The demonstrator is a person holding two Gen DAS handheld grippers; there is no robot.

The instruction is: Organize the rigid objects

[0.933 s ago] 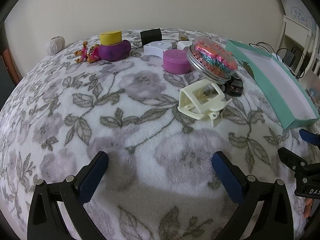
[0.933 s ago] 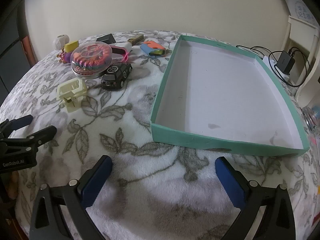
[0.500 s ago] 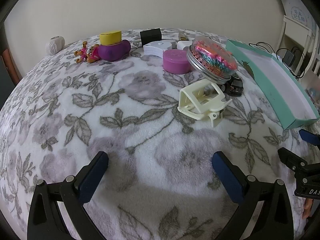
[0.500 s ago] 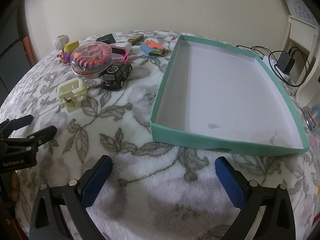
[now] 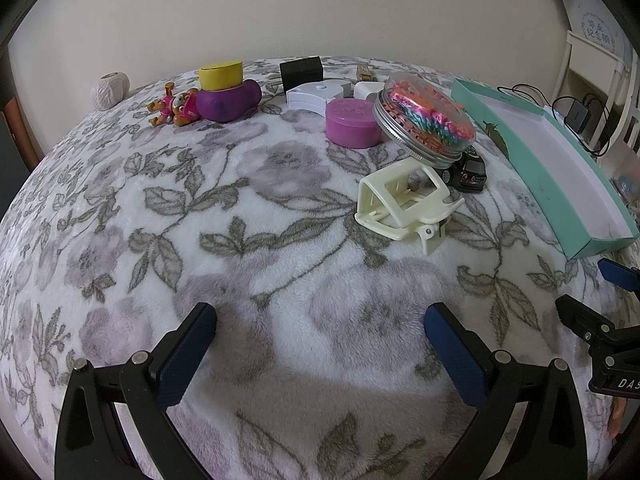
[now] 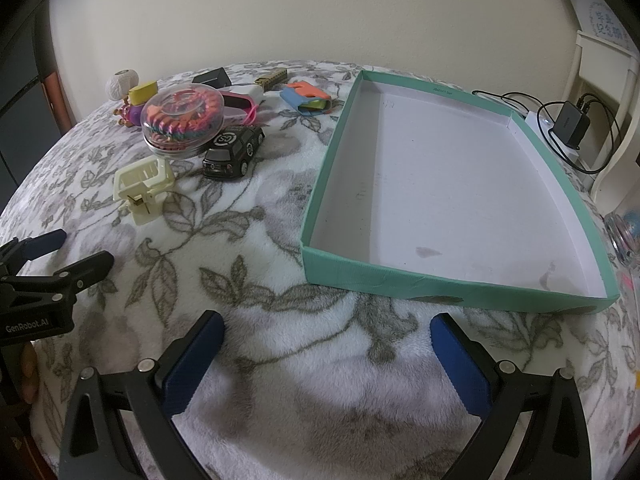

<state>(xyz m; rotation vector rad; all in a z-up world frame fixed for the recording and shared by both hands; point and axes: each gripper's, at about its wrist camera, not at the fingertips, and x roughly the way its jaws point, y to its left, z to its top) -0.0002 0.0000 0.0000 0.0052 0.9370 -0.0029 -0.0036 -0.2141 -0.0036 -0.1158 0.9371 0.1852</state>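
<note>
Evidently nothing sorted yet: teal tray (image 6: pixel 456 288) just ahead of the right claw (image 6: pixel 326 340) sits empty, both claws spread and holding nothing, left claw (image 5: pixel 320 330) facing the cream hair clip (image 5: pixel 404 204), jar (image 5: pixel 426 120) and toy car (image 6: pixel 234 148) beyond.

We see a bed covered with a fleecy white blanket printed with grey-purple flowers (image 5: pixel 280 184). On it, at two o'clock in the left wrist view, lies a shallow teal cardboard box with a white inside (image 6: pixel 452 184). At twelve to one o'clock lie a cream plastic hair claw (image 5: pixel 404 204), a black toy car (image 6: pixel 234 152), a pink round tub (image 5: pixel 352 122), a purple rounded toy with a yellow cap (image 5: pixel 228 94) and a white ball of yarn (image 5: pixel 109 90).
</note>
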